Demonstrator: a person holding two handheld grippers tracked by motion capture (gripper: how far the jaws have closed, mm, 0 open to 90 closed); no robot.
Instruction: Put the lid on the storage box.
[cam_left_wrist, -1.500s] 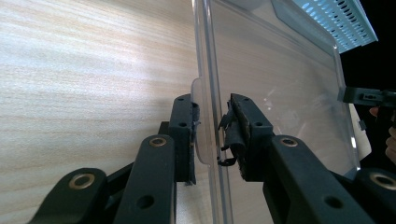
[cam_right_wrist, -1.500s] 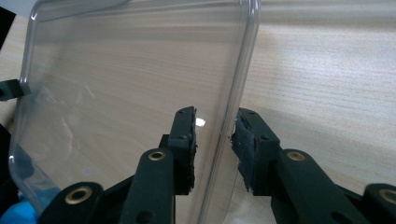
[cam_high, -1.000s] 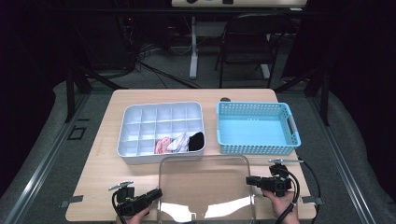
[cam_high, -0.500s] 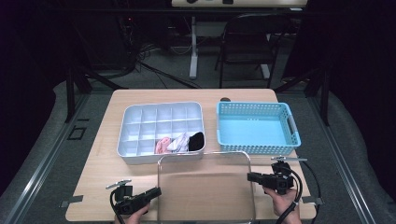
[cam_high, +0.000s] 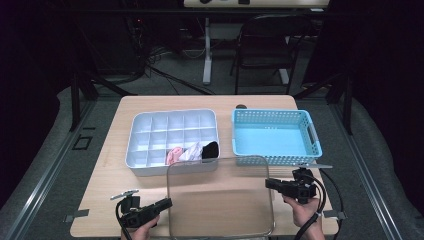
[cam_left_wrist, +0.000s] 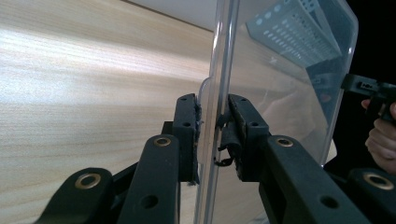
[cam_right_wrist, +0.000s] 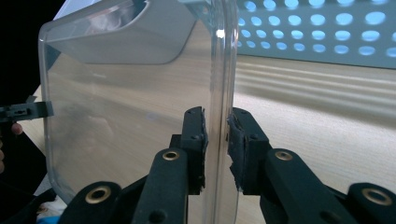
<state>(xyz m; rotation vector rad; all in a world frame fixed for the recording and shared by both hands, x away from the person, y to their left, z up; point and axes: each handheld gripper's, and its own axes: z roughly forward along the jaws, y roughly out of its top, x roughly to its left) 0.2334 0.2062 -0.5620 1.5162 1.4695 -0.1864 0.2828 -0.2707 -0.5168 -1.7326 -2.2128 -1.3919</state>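
Left claw (cam_high: 166, 203) clamped on clear lid's (cam_high: 220, 197) left edge, right claw (cam_high: 270, 184) on its right edge; lid held up over worktop's (cam_high: 107, 170) near edge, before tray (cam_high: 172, 141) and basket (cam_high: 274, 136)

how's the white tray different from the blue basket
The white tray is split into many small compartments; the blue basket is one open space. The white tray has solid walls, the blue basket perforated ones. The white tray holds pink, white and black cloth items in its near row; the blue basket holds nothing. Both are rectangular and sit side by side on the table.
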